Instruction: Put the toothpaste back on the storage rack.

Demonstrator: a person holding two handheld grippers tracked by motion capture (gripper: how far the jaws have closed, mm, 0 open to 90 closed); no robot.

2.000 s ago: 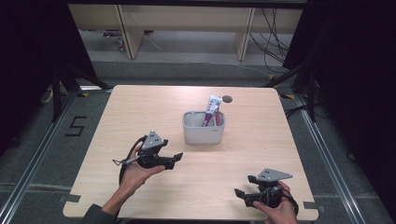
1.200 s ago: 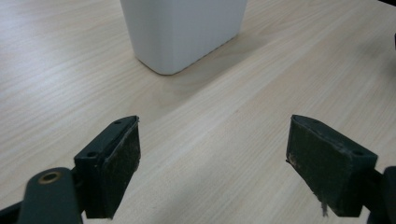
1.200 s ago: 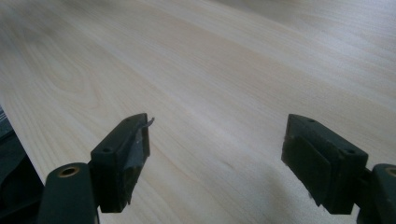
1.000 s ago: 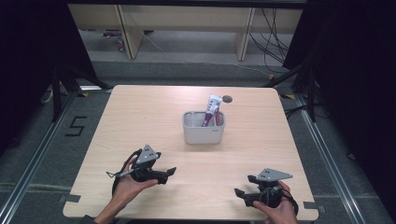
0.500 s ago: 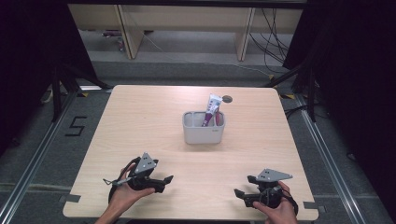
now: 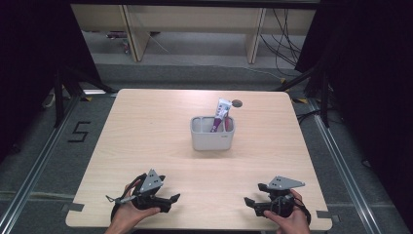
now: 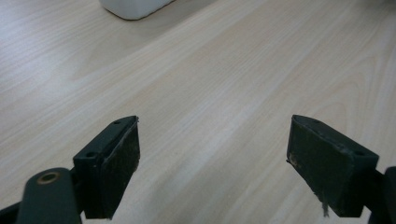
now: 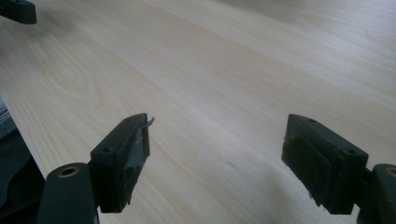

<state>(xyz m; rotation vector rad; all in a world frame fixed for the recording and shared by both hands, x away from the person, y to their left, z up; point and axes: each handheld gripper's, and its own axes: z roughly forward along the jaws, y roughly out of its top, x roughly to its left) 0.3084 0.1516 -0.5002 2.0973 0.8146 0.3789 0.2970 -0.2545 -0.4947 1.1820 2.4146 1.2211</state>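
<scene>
A grey holder stands near the middle of the wooden table, with a white and purple toothpaste tube leaning upright inside it. My left gripper rests low at the front left of the table, open, nothing between its jaws. Its own view has the gripper over bare wood, the holder's base at the top edge. My right gripper sits at the front right, open and empty; in its own view the gripper frames bare table.
A small dark round disc lies on the table behind the holder. The table's front edge runs just under both hands. Shelving legs and cables stand on the floor beyond the far edge. The tip of the other gripper shows at top left.
My left gripper has drawn back from mid-table toward the front left edge and lowered. The right gripper has stayed in place.
</scene>
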